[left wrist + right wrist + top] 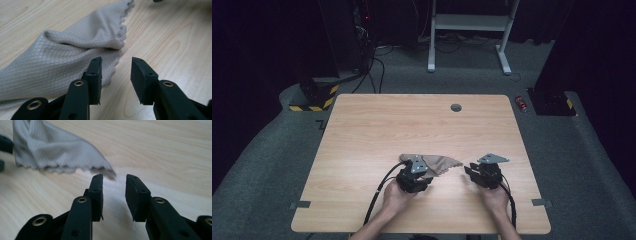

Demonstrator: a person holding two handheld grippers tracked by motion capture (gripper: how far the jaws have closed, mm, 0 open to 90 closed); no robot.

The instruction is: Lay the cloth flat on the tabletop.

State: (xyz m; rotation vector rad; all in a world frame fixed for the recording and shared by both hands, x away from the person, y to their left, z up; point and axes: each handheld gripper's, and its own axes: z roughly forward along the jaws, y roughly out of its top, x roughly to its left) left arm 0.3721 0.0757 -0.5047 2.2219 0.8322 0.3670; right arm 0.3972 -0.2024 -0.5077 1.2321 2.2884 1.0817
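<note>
Cloth: one piece, beige-grey, quilted diamond weave, scalloped hem. It lies crumpled on my table, in the near half, slightly right of centre, just ahead of my two claws. From my left claw's camera it rises in a soft ridge with one flap folded over itself. Its hem runs down beside my left-hand pad, and I cannot tell whether that pad touches it.

Left claw: held in my left hand, low over the table at the cloth's near edge. Jaws stand partly apart, released, with bare wood between the pads. Nothing is pinched. Its cable trails back toward the table's near edge.

Right claw: held in my right hand, right of the cloth and apart from it. Jaws stand partly apart, released, with bare wood between the pads. From its camera the cloth lies ahead and to the left, its nearest corner tapering to a point just beyond my pad tips, not between them. A grey plate sits on top of each claw.

Table: light wood grain, rounded corners, small grey grommet near the far edge.

Surroundings: grey carpet, a white frame beyond the table, black-and-yellow striped block at far left.
</note>
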